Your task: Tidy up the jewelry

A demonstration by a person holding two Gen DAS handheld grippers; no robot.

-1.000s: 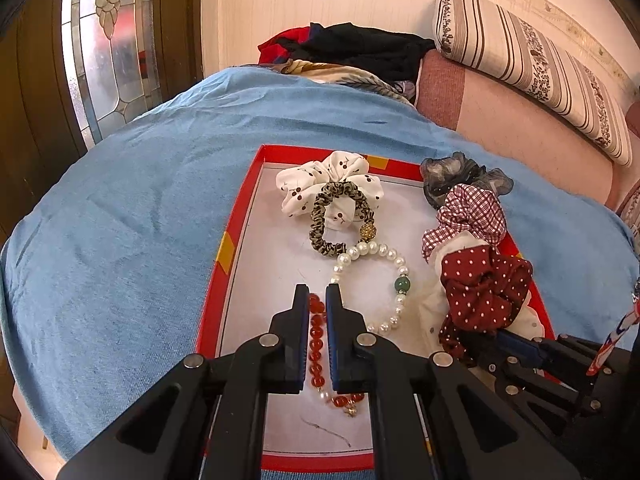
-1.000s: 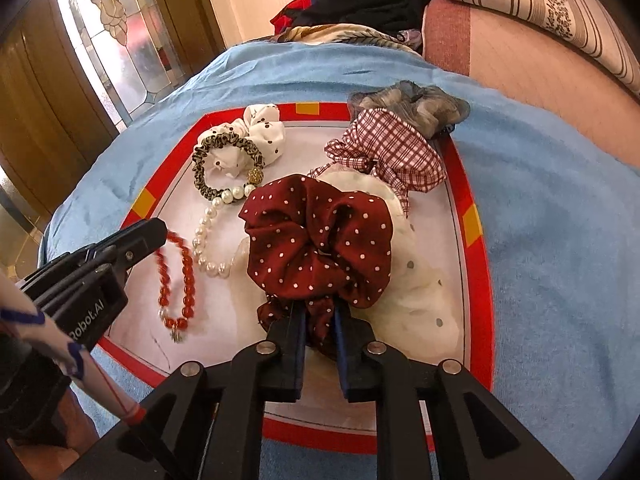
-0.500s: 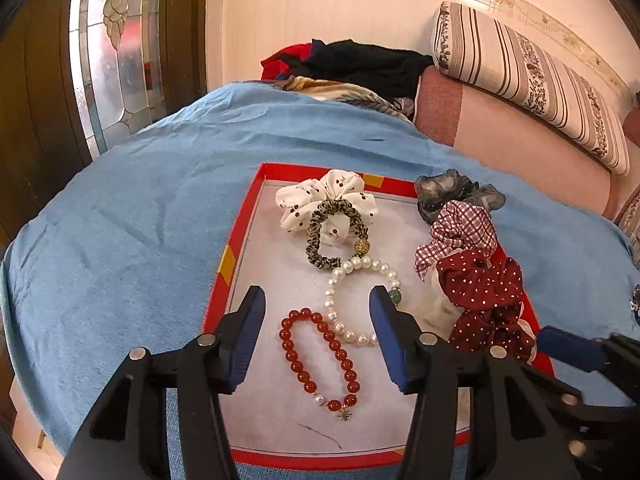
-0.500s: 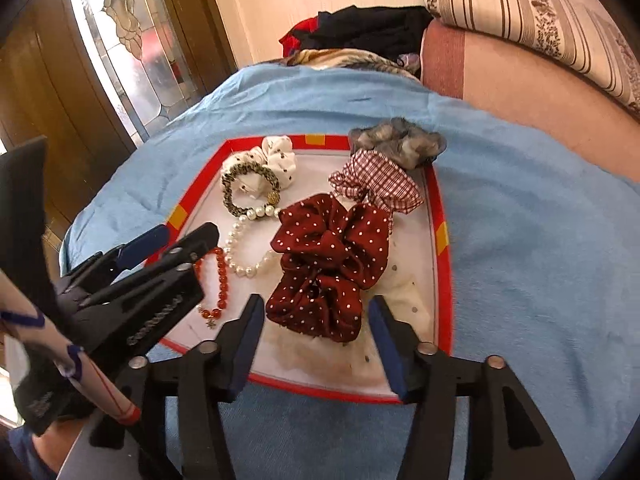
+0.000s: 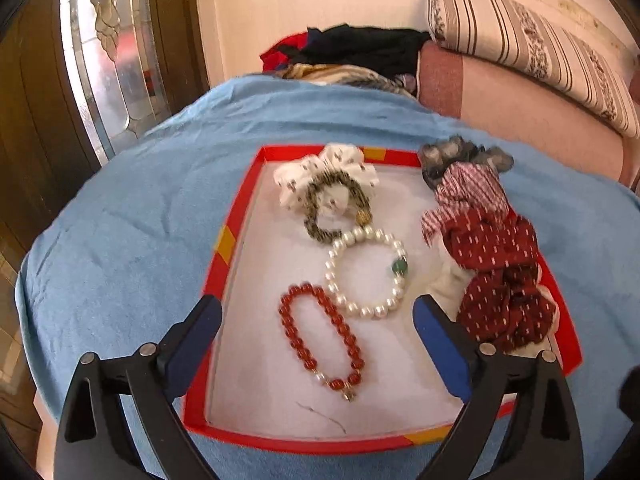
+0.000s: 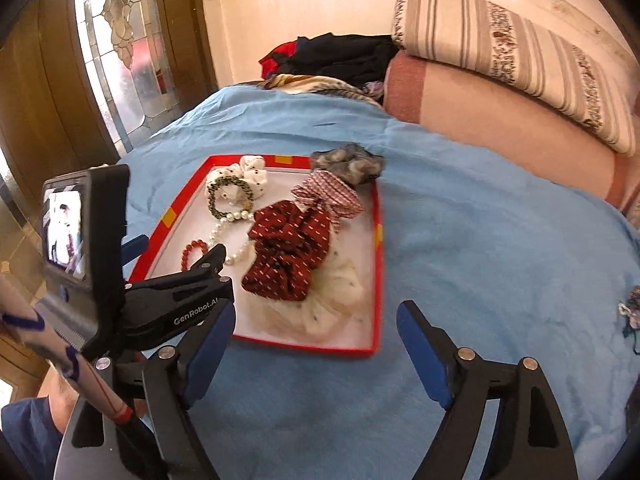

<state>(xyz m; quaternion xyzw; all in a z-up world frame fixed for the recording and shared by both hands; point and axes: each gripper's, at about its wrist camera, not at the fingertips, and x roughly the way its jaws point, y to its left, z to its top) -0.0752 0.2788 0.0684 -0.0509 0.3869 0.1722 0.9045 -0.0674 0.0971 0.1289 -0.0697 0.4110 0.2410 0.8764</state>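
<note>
A red-rimmed tray (image 5: pixel 234 236) (image 6: pixel 376 280) lies on a blue cloth. In it are a red bead bracelet (image 5: pixel 318 334) (image 6: pixel 192 249), a pearl bracelet (image 5: pixel 366 276), a leopard hair tie (image 5: pixel 336 210) on a white dotted scrunchie (image 5: pixel 320 170), a dark red dotted scrunchie (image 5: pixel 498 280) (image 6: pixel 290 252), a checked one (image 5: pixel 468 192) and a grey one (image 5: pixel 460 156). My left gripper (image 5: pixel 318 336) is open and empty above the tray's near end. My right gripper (image 6: pixel 316 344) is open and empty over the cloth, short of the tray.
The left gripper's body and camera (image 6: pixel 84 232) stand at the left of the right wrist view. A pink sofa back with a striped cushion (image 5: pixel 528 44) is at the back right, with a pile of clothes (image 5: pixel 360 52) behind. A small object (image 6: pixel 630 312) lies on the cloth at far right.
Both grippers have opened, letting go of the red bead bracelet and the dark red scrunchie, and have drawn back and up from the tray.
</note>
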